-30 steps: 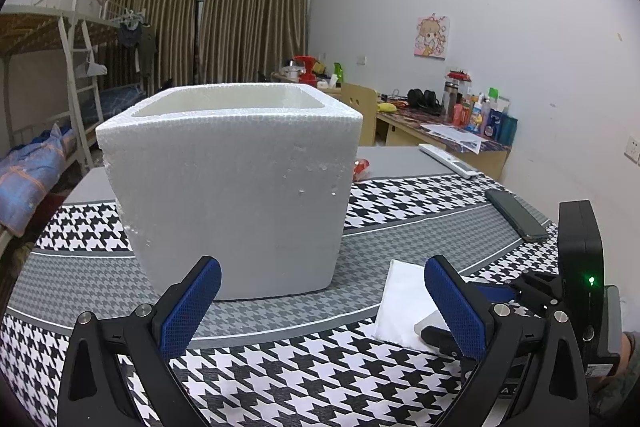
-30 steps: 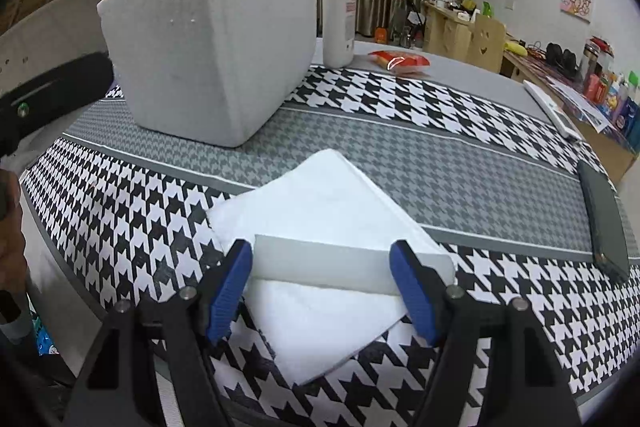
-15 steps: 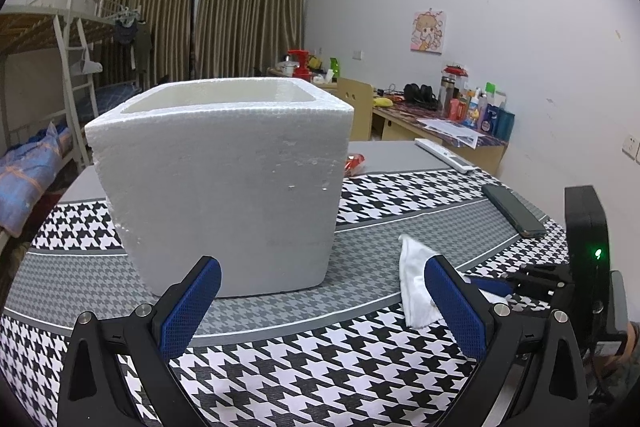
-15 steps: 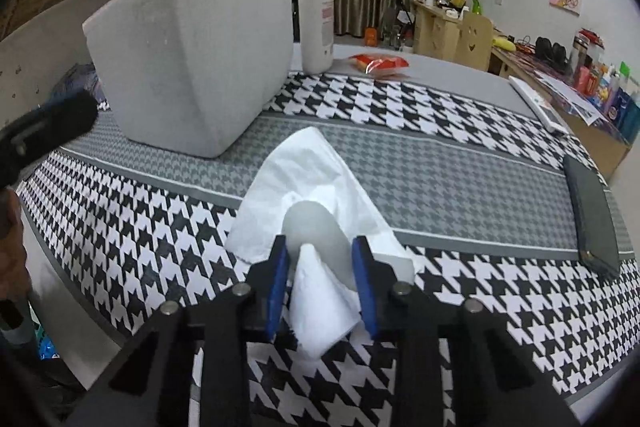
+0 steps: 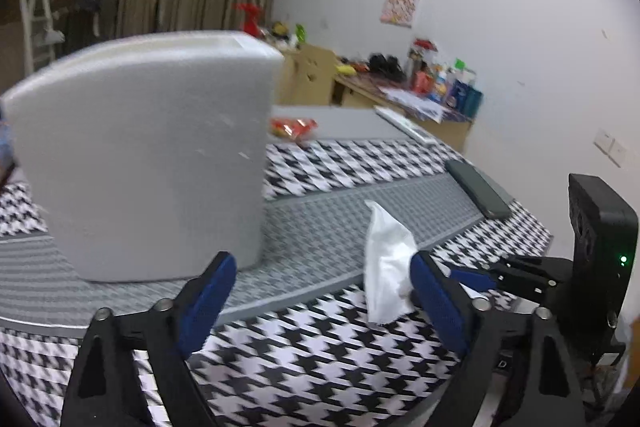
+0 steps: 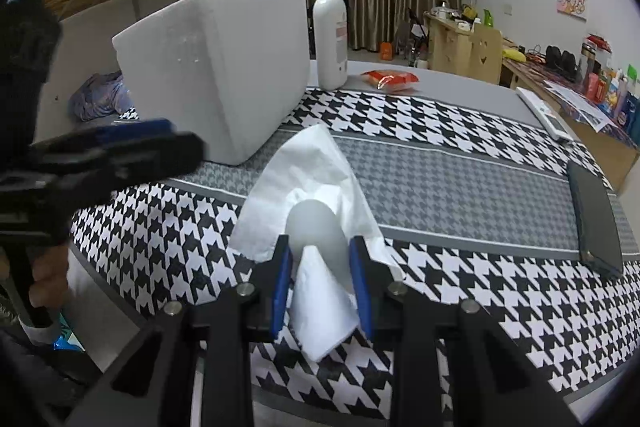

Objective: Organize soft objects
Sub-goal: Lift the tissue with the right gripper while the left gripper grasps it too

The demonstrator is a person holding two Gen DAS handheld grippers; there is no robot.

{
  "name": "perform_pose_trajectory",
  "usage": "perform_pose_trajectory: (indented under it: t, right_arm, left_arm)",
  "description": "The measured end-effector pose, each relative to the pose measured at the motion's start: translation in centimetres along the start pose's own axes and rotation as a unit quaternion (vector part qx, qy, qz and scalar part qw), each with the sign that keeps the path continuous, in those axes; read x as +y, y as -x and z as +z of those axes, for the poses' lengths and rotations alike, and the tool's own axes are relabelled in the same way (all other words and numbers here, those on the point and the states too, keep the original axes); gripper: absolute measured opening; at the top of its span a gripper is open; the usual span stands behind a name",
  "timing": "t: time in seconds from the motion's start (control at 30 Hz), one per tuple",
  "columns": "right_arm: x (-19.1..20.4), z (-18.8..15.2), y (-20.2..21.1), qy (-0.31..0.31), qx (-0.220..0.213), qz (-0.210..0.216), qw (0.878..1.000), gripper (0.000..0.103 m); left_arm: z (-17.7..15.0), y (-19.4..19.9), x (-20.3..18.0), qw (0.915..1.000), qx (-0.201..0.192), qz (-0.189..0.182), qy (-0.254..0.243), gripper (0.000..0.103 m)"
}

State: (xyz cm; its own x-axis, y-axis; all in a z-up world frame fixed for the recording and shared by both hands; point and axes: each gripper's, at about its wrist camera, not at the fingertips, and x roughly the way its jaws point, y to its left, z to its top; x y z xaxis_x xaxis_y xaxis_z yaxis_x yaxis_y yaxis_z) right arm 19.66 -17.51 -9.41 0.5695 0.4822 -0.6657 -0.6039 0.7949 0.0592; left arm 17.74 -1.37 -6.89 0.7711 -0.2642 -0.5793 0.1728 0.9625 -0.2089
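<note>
A: Tissue (image 6: 316, 187), white, one item: where is it sitting?

B: It is being pinched between the blue pads (image 6: 280, 283) of your right gripper (image 6: 320, 287), bunched at the near end, with the far corner fanning out and draping toward the houndstooth tablecloth (image 6: 460, 283). In the left wrist view the same tissue (image 5: 386, 263) is hanging in a crumpled strip just beside your left gripper's right finger; whether it is touching the cloth there, I cannot tell.

A: Left gripper (image 5: 320, 299), status?

B: Its fingers are standing spread wide and are holding nothing. It is pointing at the foam box.

A: Foam box (image 5: 148, 155), white, one item?

B: It is standing upright on the grey band of the cloth, open at the top, to the left of the tissue and apart from it.

A: Other entries on the table?

B: A white pump bottle (image 6: 330, 35) with a red pump is standing just behind the box. A red snack packet (image 6: 390, 79) is lying on the bare grey tabletop beyond the cloth. A dark phone (image 6: 596, 223) is lying flat at the right edge of the cloth, and a white remote control (image 6: 544, 113) is lying farther back on that side.
</note>
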Motion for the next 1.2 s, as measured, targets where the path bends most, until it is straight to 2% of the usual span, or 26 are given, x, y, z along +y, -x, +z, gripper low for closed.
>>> perform_pose_trajectory:
  t: [0.23,0.3,0.43,0.6,0.67,0.77,0.93,1.03,1.2]
  right_arm:
    - [-0.3,-0.5,1.0,-0.001,-0.013,0.011,1.000,0.033]
    - [-0.3,-0.7,1.2,0.000,-0.015,0.016,1.000,0.033]
    - [-0.3,-0.8,1.5,0.001,-0.020,0.024,1.000,0.033]
    - [-0.5,-0.9,1.7,-0.001,-0.022,0.028,0.999,0.033]
    - [-0.6,-0.9,1.7,-0.002,-0.021,0.030,0.999,0.034]
    - [-0.9,-1.0,1.7,-0.009,-0.021,0.030,0.999,0.034]
    - [-2.1,-1.0,2.3,-0.028,-0.029,0.030,0.999,0.034]
    - [-3.0,-0.9,2.2,-0.043,-0.026,0.013,0.999,0.033]
    - [-2.8,-0.8,1.9,-0.044,-0.023,0.010,0.999,0.034]
  left_arm:
    - [-0.1,-1.5,-1.0,0.9987,0.032,-0.039,0.004,0.073]
    - [-0.1,-1.9,-1.2,0.9978,0.042,-0.051,0.007,0.072]
    - [-0.4,-2.7,-1.7,0.9966,0.057,-0.059,0.007,0.062]
    - [-0.5,-3.6,-2.0,0.9944,0.073,-0.073,0.019,0.035]
    - [-0.5,-3.9,-2.1,0.9937,0.078,-0.078,0.020,0.014]
    - [-0.6,-4.0,-2.5,0.9923,0.080,-0.093,0.021,0.002]
    - [-0.3,-2.9,-2.4,0.9938,0.064,-0.089,0.015,0.001]
    - [-0.1,-2.1,-2.0,0.9969,0.048,-0.063,0.006,0.001]
    - [0.3,-0.8,-2.0,0.9978,0.032,-0.058,-0.005,0.001]
